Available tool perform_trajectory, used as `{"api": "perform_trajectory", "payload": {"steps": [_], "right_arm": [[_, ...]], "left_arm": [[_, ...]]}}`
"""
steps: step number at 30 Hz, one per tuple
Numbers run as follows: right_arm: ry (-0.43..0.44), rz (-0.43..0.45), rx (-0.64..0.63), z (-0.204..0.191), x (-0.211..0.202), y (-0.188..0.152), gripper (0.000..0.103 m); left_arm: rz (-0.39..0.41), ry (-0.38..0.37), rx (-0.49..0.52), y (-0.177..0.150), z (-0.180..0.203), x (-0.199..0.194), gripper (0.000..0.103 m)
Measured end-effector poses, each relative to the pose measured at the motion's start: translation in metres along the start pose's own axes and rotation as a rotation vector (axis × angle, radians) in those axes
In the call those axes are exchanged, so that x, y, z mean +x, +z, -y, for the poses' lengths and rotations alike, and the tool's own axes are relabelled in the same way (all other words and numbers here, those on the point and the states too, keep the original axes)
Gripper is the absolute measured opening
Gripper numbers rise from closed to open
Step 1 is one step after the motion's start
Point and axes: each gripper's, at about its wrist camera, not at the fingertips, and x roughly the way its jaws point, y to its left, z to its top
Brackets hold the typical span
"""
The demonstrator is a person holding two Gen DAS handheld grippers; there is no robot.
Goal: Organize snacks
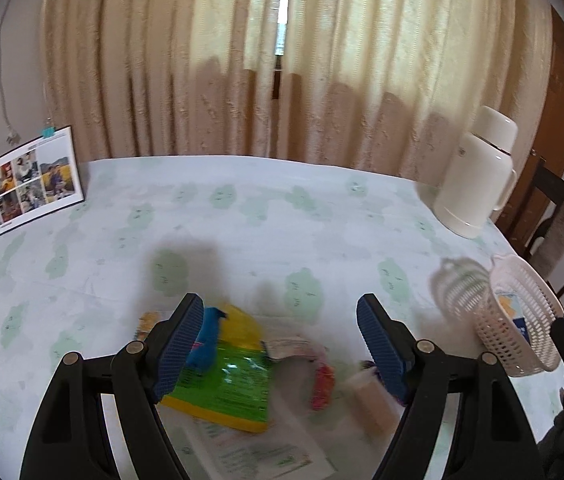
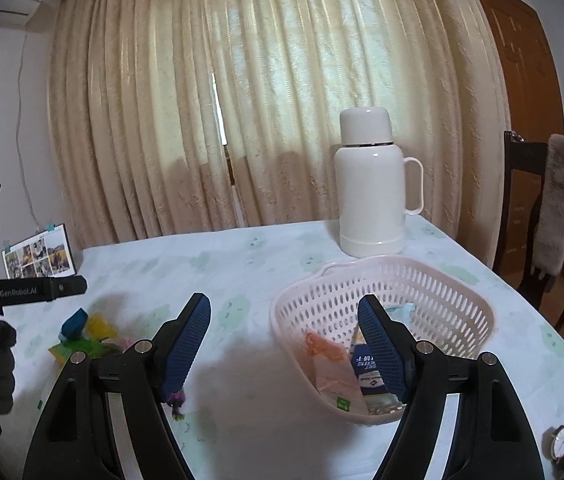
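Note:
Loose snacks lie on the pale tablecloth under my left gripper (image 1: 282,344), which stands open with nothing between its pads. Among them are a yellow and green bag (image 1: 234,380) with a blue corner, a small red packet (image 1: 321,384) and a beige packet (image 1: 369,400). To their right sits the pink slotted basket (image 1: 521,320). My right gripper (image 2: 283,344) is open and empty over the near left rim of the basket (image 2: 461,304). Inside lie an orange packet (image 2: 329,364) and a dark blue packet (image 2: 365,372). The yellow and green bag (image 2: 86,340) shows at the left.
A white thermos jug (image 2: 373,192) stands behind the basket near the table's far edge. A photo card (image 1: 26,184) leans at the far left corner. A dark chair (image 2: 541,220) with a grey furry cover is at the right. A wristwatch (image 2: 561,440) lies at the near right.

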Motion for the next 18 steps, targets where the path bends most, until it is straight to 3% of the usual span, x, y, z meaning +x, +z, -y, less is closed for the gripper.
{"api": "perform_trajectory", "payload": {"steps": [11,18], "right_arm": [[-0.005,0.003,-0.003,-0.001,-0.001,-0.001,0.077],[-0.004,-0.003,-0.009,-0.002,-0.001,-0.001,0.077]], "left_arm": [[0.006,0.078,-0.092,0.011,-0.052,0.002,0.076],[-0.088,0.049,-0.111,-0.003,-0.066,0.027,0.078]]}}
